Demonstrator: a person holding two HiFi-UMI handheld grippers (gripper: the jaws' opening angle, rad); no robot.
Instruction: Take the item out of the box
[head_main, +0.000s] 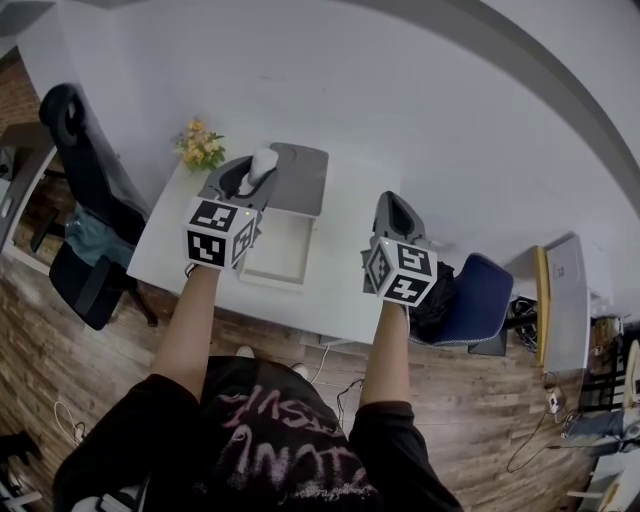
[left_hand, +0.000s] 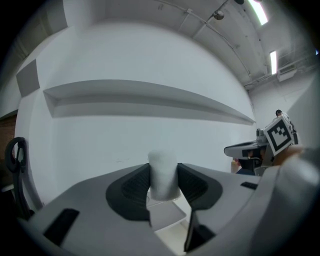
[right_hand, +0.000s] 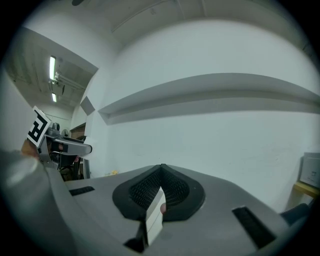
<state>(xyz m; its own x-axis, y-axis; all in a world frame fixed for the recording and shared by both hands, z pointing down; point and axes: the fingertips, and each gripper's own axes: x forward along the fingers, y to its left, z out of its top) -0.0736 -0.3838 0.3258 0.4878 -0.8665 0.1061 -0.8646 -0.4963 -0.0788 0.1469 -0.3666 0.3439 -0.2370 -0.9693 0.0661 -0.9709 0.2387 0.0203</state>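
My left gripper (head_main: 258, 176) is raised over the white table (head_main: 345, 290) and is shut on a small white cylinder-like item (head_main: 263, 163). In the left gripper view the item (left_hand: 163, 175) stands upright between the two dark pads (left_hand: 134, 186), and its top rises above them. Below it lies the open white box (head_main: 277, 258), whose grey lid (head_main: 303, 178) is folded back behind it. My right gripper (head_main: 398, 214) hovers to the right of the box. Its jaws meet at the tip (right_hand: 161, 169) with nothing between them.
A bunch of yellow flowers (head_main: 201, 147) stands at the table's far left corner. A black office chair (head_main: 85, 200) is to the left of the table and a blue chair (head_main: 478, 300) to its right. A white wall lies beyond the table.
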